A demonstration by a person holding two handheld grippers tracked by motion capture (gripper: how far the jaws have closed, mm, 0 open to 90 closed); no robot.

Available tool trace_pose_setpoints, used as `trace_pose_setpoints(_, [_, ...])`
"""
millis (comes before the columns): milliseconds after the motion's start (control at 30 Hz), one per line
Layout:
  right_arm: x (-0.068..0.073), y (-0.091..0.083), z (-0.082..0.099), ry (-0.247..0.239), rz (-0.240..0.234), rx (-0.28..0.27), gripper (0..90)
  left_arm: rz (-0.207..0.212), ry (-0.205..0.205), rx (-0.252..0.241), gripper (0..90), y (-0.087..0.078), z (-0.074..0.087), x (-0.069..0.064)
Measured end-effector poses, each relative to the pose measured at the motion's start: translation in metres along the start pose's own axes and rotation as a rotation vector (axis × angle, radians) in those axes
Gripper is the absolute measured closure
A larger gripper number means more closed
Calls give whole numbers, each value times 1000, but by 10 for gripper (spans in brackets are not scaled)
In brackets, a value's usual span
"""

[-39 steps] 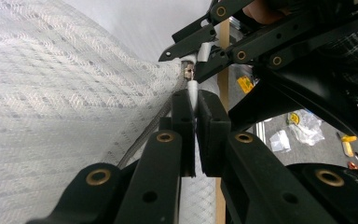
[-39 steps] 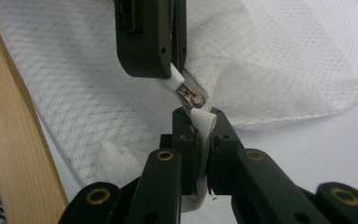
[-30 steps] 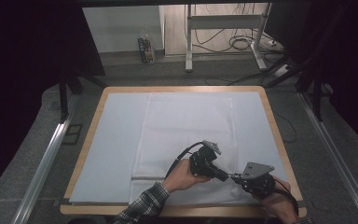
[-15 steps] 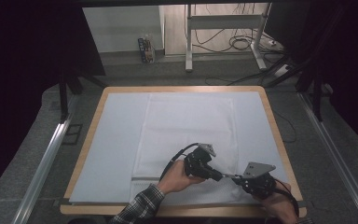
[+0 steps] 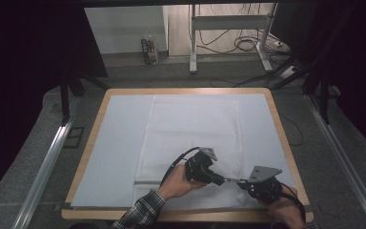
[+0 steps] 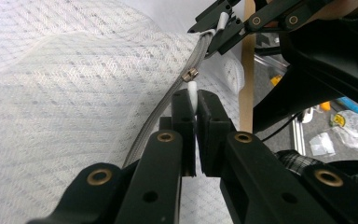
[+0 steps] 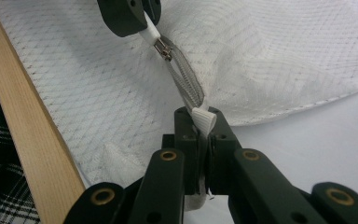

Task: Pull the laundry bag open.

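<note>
A white mesh cover (image 5: 190, 129) lies flat on the table, with a grey zipper (image 7: 186, 86) along its near edge. My left gripper (image 6: 193, 100) is shut on the zipper's white pull tab (image 6: 192, 88), just behind the metal slider (image 6: 189, 74). My right gripper (image 7: 203, 116) is shut on a white fabric tab (image 7: 205, 121) at the zipper's end. In the high view the left gripper (image 5: 221, 180) and right gripper (image 5: 240, 182) meet tip to tip near the front right of the table. The short stretch of zipper between them is pulled taut.
The table's wooden rim (image 5: 286, 143) frames a pale mat (image 5: 119, 143) under the cover. The front wooden edge (image 7: 23, 121) runs close beside my right gripper. Metal rails (image 5: 47, 162) flank the table. A desk frame and cables (image 5: 248, 43) stand on the floor behind.
My left gripper has shifted slightly to the left with the pull tab in it. The right gripper has stayed where it was.
</note>
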State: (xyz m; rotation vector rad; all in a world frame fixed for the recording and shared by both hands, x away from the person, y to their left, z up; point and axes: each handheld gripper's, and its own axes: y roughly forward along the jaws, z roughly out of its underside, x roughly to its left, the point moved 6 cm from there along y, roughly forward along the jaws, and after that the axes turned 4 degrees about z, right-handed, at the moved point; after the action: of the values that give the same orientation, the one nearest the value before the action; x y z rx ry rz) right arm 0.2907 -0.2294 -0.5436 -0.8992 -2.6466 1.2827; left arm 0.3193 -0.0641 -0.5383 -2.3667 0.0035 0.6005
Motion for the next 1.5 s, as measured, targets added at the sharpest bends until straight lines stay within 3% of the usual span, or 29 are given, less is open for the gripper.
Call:
trace_pose_setpoints(433, [0,0,0,9,-2,4,850,-31,-11,-2,875,-8,8,0])
trace_pose_setpoints(1500, [-2,0,3,25,5,9,850,-100,-77,-66,876,-44,45,8])
